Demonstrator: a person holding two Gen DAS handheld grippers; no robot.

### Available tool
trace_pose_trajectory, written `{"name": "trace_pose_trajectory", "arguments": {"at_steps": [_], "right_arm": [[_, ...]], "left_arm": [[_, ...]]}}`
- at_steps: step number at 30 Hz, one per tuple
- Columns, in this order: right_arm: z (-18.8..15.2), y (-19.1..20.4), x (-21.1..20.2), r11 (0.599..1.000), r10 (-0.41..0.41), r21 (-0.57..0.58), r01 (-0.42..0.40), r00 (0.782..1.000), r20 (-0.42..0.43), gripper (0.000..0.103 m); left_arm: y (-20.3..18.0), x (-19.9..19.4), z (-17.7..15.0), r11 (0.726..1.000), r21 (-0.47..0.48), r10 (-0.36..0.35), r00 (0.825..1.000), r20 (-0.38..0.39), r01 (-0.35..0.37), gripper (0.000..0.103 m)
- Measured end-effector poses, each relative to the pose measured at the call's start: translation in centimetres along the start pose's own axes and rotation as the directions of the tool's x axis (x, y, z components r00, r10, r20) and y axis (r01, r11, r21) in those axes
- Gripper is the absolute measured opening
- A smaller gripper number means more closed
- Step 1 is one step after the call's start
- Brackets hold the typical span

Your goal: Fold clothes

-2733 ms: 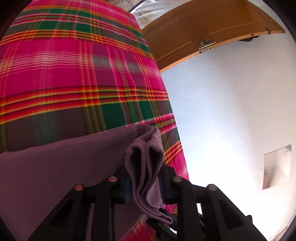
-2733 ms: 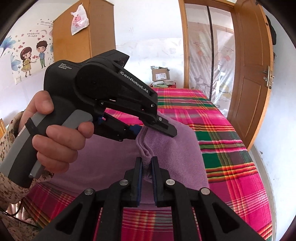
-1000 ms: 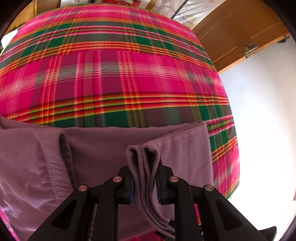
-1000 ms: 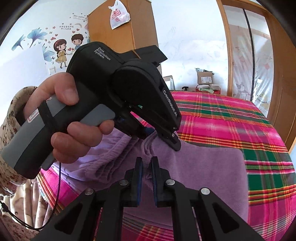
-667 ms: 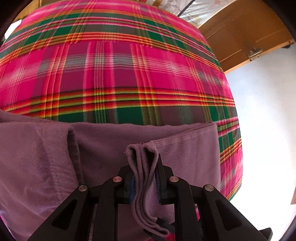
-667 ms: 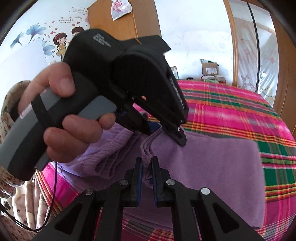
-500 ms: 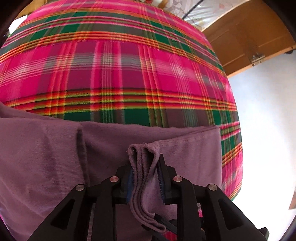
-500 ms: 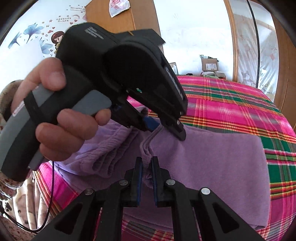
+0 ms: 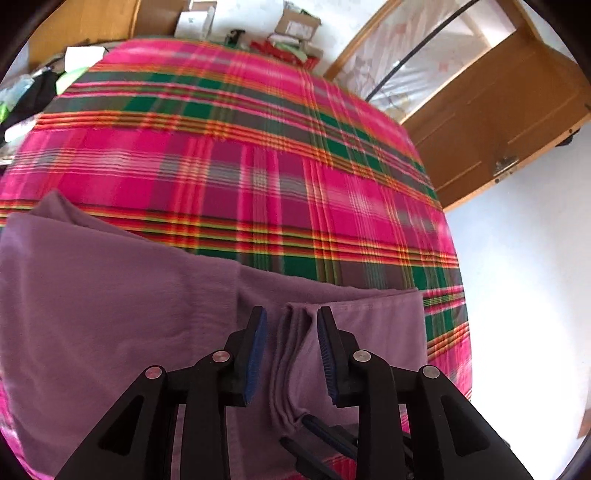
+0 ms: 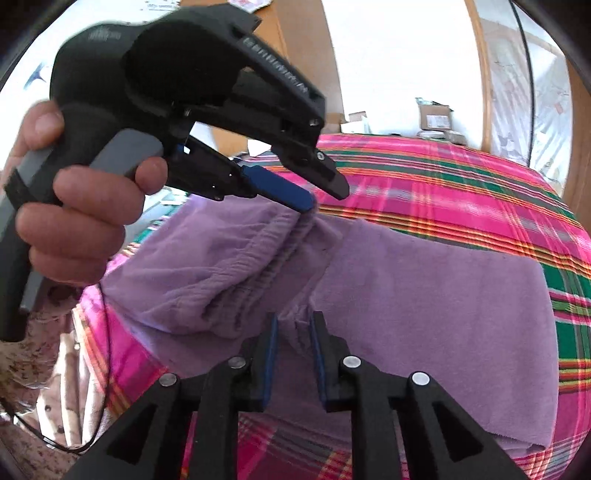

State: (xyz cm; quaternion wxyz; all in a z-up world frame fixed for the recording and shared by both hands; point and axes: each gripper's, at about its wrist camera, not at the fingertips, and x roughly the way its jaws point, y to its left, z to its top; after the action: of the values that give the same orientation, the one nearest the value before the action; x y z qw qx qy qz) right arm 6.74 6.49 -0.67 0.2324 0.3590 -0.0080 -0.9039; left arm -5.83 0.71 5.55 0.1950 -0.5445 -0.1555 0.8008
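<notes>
Garment (image 9: 110,314) lying on bedspread (image 9: 258,177); boxes (image 9: 295,26) sitting behind bed, door (image 9: 498,122) standing right.

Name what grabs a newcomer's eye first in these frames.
The loud pink, green and orange plaid bedspread fills the scene. On its near edge lies a purple garment, partly folded, with bunched layers on the left. In the right wrist view a hand holds the left hand-held gripper open just over the cloth's fold, and the right hand-held gripper stands open around a ridge of it.
</notes>
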Motion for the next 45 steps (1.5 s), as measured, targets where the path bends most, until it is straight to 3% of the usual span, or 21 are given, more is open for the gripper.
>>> {"name": "trace_pose_trajectory", "arguments": {"at_steps": [4, 8, 15, 19, 26, 29, 34, 37, 45], "right_arm": [[0.8, -0.2, -1.7, 1.0, 0.005, -0.008, -0.005, 0.998, 0.058, 0.02], [2.1, -2.7, -1.8, 0.994, -0.045, 0.1, 0.038, 0.996, 0.073, 0.02], [4.0, -2.9, 1.6, 0.985, -0.145, 0.089, 0.145, 0.989, -0.009, 0.02], [5.6, -2.6, 4.4, 0.985, -0.161, 0.056, 0.165, 0.985, -0.056, 0.029], [5.4, -1.8, 5.9, 0.984, -0.17, 0.042, 0.175, 0.98, -0.105, 0.037], [5.4, -2.1, 4.8, 0.988, -0.133, 0.063, 0.138, 0.988, -0.076, 0.037], [4.6, -3.0, 1.2, 0.988, -0.107, 0.112, 0.107, 0.994, -0.009, 0.036], [3.4, -2.9, 1.4, 0.987, -0.129, 0.091, 0.133, 0.991, -0.046, 0.03], [2.5, -1.9, 2.4, 0.986, -0.148, 0.064, 0.154, 0.985, -0.085, 0.029]], "left_arm": [[0.8, -2.2, -1.2, 1.0, -0.007, -0.012, 0.998, 0.055, 0.012, 0.032], [1.8, -3.0, -3.0, 0.999, -0.028, -0.044, 0.996, 0.073, 0.047, 0.034], [3.8, -2.7, -4.9, 0.998, -0.058, -0.018, 0.998, 0.059, 0.022, 0.034], [4.4, -3.6, -5.6, 0.999, -0.05, 0.016, 0.995, 0.097, -0.011, 0.034], [4.2, -3.4, -6.1, 1.0, -0.003, 0.03, 0.994, 0.103, -0.029, 0.034], [3.9, -2.8, -6.3, 0.997, 0.023, 0.067, 0.993, 0.101, -0.07, 0.035], [4.1, -2.0, -7.3, 0.998, 0.029, 0.052, 0.996, 0.075, -0.054, 0.035], [4.0, -1.8, -7.4, 0.997, 0.032, 0.061, 0.995, 0.081, -0.063, 0.035], [4.2, -1.6, -7.7, 0.997, 0.026, 0.064, 0.992, 0.107, -0.067, 0.035]]}}
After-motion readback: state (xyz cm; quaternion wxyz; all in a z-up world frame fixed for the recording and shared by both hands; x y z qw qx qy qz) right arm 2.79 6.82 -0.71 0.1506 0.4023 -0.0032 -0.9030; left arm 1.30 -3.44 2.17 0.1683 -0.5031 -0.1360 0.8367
